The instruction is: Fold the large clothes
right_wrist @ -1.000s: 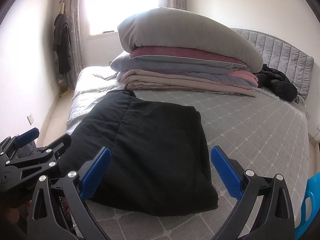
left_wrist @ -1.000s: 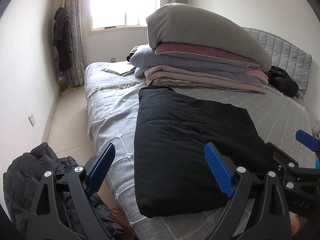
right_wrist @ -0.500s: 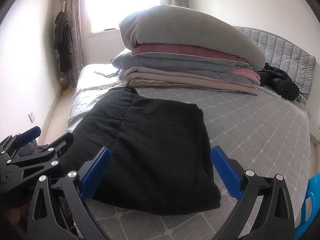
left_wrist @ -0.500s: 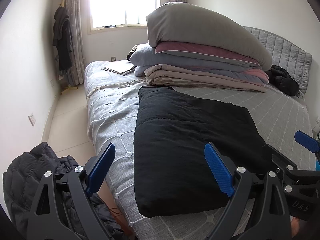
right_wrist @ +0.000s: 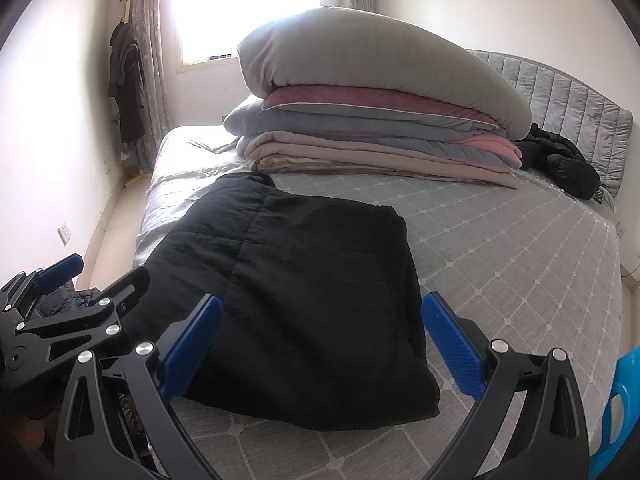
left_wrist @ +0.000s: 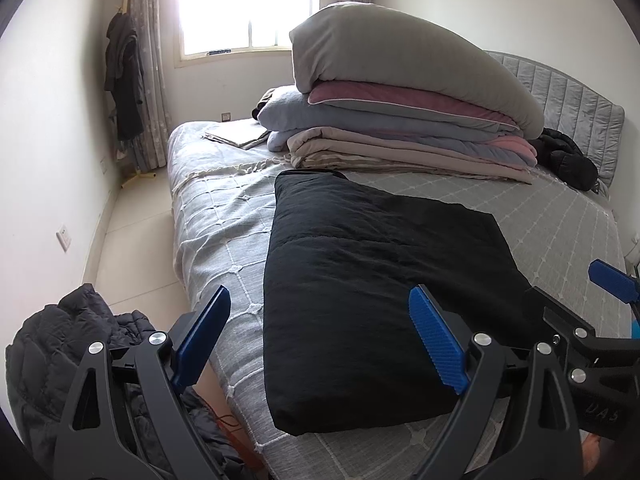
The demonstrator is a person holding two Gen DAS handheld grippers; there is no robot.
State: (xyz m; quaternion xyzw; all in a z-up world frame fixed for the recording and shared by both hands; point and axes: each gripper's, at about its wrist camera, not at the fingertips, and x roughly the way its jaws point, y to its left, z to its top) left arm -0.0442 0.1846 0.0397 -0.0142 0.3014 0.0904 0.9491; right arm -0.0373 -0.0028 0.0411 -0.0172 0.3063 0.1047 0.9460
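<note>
A folded black garment (left_wrist: 376, 300) is laid flat on the bed (left_wrist: 560, 232), near its front edge. The left gripper (left_wrist: 320, 340) and right gripper (right_wrist: 320, 340) are held wide open above it, nothing gripped. A dark puffer jacket (left_wrist: 60, 344) on the floor is shown only in the left view; a blue plastic item (right_wrist: 624, 412) only in the right. Stacked quilts (left_wrist: 400, 100) are seen behind. Little is changed from the earlier frames; the garment is left unmoved.
</note>
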